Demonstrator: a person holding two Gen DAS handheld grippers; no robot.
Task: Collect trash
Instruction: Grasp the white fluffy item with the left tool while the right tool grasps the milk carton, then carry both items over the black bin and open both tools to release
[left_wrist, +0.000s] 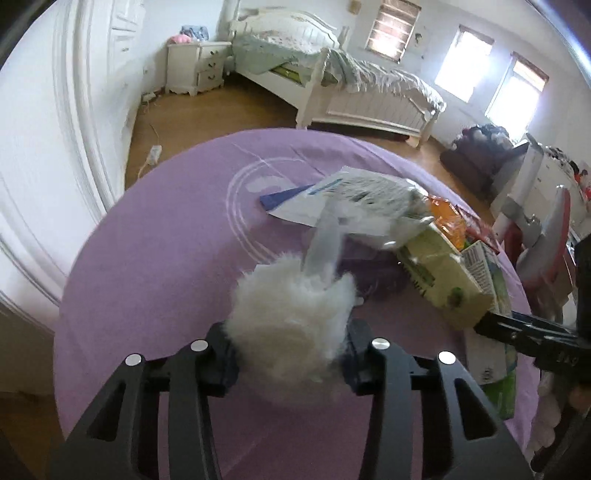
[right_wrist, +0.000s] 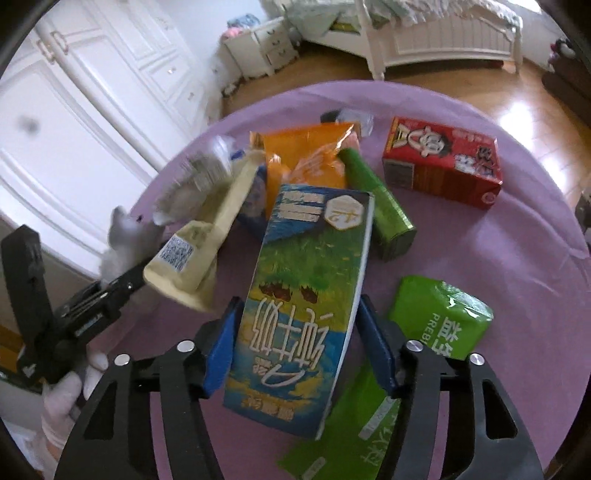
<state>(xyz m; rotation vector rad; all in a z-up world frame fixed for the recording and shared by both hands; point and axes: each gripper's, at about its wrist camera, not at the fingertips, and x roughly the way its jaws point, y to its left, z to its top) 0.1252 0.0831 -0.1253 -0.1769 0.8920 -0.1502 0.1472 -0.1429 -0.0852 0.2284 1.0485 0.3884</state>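
The right gripper (right_wrist: 295, 343) is clamped on a blue-and-green milk carton (right_wrist: 303, 306) printed with grass and upside-down white characters, lifted at 6 o'clock over the purple tablecloth (right_wrist: 498, 236), with a red carton (right_wrist: 443, 162) at 1 o'clock, an orange wrapper (right_wrist: 303, 155) at 12 and green packs (right_wrist: 439, 321) at 4. The left gripper (left_wrist: 288, 350) pinches a fluffy white wad (left_wrist: 291, 317) near 6 o'clock in its own view. A motion-blurred plastic wrapper (left_wrist: 362, 206) rises from the wad, its print unreadable, and the wad hides the fingertips.
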